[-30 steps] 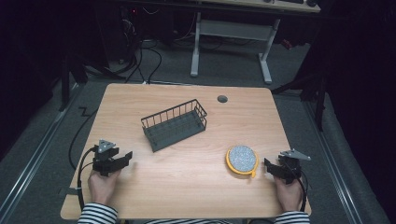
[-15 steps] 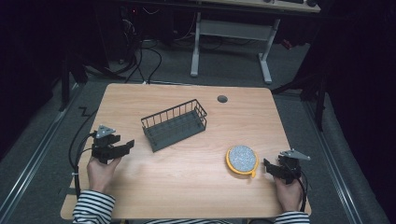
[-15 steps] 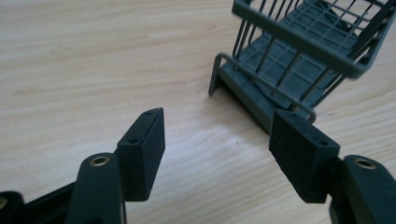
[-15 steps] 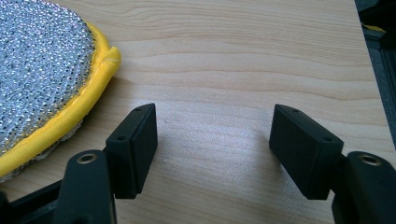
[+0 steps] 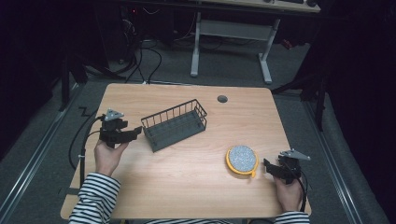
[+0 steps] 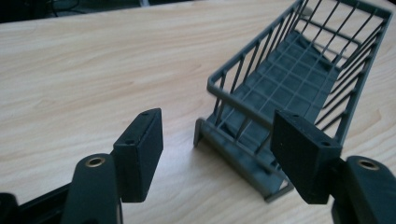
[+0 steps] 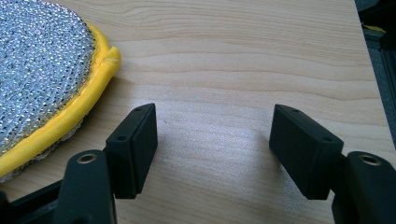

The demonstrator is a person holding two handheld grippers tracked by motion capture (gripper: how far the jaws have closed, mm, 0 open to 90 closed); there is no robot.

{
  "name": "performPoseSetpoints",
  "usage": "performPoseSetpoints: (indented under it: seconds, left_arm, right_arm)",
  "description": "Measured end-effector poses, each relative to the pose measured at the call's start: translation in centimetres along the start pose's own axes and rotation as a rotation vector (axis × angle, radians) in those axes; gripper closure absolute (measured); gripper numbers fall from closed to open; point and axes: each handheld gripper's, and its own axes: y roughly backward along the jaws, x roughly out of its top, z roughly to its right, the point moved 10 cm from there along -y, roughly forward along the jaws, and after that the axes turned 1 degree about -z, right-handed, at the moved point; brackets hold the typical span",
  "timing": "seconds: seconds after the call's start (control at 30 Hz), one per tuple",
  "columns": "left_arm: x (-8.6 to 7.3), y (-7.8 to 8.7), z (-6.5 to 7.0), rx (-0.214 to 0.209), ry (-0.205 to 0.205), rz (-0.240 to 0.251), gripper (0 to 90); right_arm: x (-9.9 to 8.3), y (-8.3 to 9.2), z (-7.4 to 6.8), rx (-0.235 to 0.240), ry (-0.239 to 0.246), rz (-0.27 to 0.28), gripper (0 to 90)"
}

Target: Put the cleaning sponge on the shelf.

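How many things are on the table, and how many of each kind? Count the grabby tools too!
Dark grey wire basket: 1
Round silver scrubbing pad with a yellow rim: 1
Black hand-held gripper: 2, the left hand-held gripper and the right hand-held gripper, both with jaws open
Total: 4

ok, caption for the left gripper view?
Open left gripper facing the near end of an empty dark grey wire basket.

Black two-jaw claws (image 5: 135, 132), grey triangular plates, trailing cables, black-and-white striped sleeves (image 5: 95, 198).
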Motion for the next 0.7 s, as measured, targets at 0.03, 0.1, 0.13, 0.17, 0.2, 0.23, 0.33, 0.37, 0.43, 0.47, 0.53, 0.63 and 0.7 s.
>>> performPoseSetpoints:
  seconds: [0.03, 0.1, 0.13, 0.17, 0.2, 0.23, 0.33, 0.37, 0.43, 0.47, 0.53, 0.63, 0.7]
  left_arm:
    - [0.1, -0.1, 0.0, 0.001, -0.003, -0.001, 35.2]
    - [0.4, -0.5, 0.2, 0.000, -0.009, -0.011, 35.2]
    - [0.6, -0.7, 0.2, -0.004, -0.008, -0.006, 35.3]
    - [0.7, -0.9, 0.3, -0.014, 0.003, 0.002, 35.9]
    - [0.8, -1.1, 0.2, -0.021, 0.017, 0.003, 36.0]
    - [0.8, -1.3, 0.1, -0.021, 0.025, -0.002, 36.2]
    - [1.0, -1.8, -0.3, 0.001, 0.023, -0.006, 36.9]
    - [1.2, -1.8, -0.3, 0.000, 0.023, -0.003, 37.2]
    - [1.5, -2.0, -0.3, 0.005, 0.017, -0.006, 37.3]
    - [1.7, -2.1, -0.3, 0.006, 0.013, -0.007, 37.3]
    - [1.9, -2.4, -0.1, -0.005, 0.015, -0.012, 38.0]
    - [2.0, -3.1, 0.0, 0.004, -0.001, -0.029, 38.0]
    - [2.1, -3.7, 0.1, 0.007, -0.010, -0.046, 38.4]
  right_arm:
    - [0.0, 0.0, 0.0, 0.000, 0.000, 0.000, 32.6]
    - [0.0, 0.0, 0.0, 0.000, 0.000, 0.000, 32.6]
    - [0.0, 0.0, 0.0, 0.000, 0.000, 0.000, 32.6]
    - [0.0, 0.0, 0.0, 0.000, 0.000, 0.000, 32.6]
    - [0.0, 0.0, 0.0, 0.000, 0.000, 0.000, 32.6]
    - [0.0, 0.0, 0.0, 0.000, 0.000, 0.000, 32.6]
    - [0.0, 0.0, 0.0, -0.001, 0.000, 0.000, 32.6]
    - [0.0, 0.0, 0.0, -0.001, -0.002, -0.001, 32.6]
    - [0.0, 0.0, 0.0, -0.001, 0.000, 0.000, 32.6]
    - [0.0, 0.0, 0.0, -0.001, -0.002, -0.001, 32.6]
    - [0.0, 0.0, 0.0, -0.001, -0.002, -0.001, 32.6]
    - [0.0, 0.0, 0.0, -0.001, -0.002, -0.001, 32.6]
    - [0.0, 0.0, 0.0, -0.001, -0.002, -0.001, 32.6]
